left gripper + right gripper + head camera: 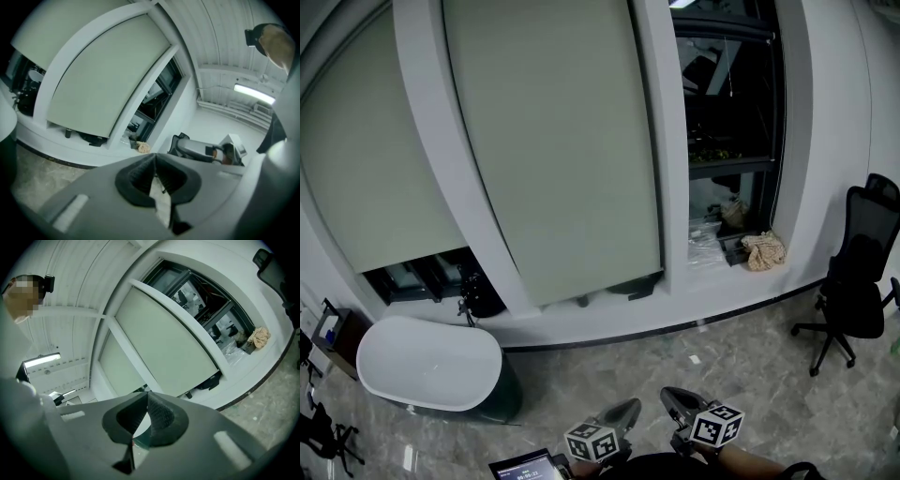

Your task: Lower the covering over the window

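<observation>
Straight ahead, mid blind (553, 141) seen lowered, rt window (731, 122) bare: done or pending; L tongs (154, 157), R tongs (146, 394) closed on nothing.

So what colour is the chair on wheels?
The chair is black, best seen in the head view.

1. The left gripper (628, 410) sits at the bottom edge of the head view, its jaws closed together with nothing between them.
2. The right gripper (670, 397) is just beside it, its jaws likewise together and empty.
</observation>
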The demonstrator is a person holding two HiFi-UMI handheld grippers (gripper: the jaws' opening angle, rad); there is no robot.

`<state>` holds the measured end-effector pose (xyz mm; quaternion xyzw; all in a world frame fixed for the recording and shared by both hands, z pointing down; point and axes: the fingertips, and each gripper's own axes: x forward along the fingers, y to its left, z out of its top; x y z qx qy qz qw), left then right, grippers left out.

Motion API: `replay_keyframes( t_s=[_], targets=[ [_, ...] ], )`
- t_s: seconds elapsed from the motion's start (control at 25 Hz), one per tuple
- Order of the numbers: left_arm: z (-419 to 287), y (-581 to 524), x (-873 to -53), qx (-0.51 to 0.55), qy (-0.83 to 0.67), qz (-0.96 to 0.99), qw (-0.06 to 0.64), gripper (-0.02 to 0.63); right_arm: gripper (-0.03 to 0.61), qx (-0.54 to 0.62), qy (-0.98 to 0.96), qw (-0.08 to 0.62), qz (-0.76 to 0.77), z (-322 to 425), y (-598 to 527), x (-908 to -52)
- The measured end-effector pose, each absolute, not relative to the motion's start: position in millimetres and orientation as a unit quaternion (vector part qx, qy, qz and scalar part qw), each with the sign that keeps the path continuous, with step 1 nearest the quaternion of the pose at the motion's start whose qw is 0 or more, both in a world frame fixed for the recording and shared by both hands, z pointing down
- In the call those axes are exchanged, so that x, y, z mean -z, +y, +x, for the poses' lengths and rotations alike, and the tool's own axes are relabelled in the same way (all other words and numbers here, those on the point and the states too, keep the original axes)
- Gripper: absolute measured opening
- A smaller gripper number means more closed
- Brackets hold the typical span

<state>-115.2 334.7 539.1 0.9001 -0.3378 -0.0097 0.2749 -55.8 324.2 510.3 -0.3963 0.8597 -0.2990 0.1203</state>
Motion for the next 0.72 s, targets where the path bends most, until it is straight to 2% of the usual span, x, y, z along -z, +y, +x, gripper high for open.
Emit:
replay_keyframes(
  t_s=[0.72],
  targets=[
    [-114,346,-547,-0.019,-0.312,0.907,0.281,-0.002,0.008,0.304,0.859,0.12,-0.394,-68,330,-515]
  ],
)
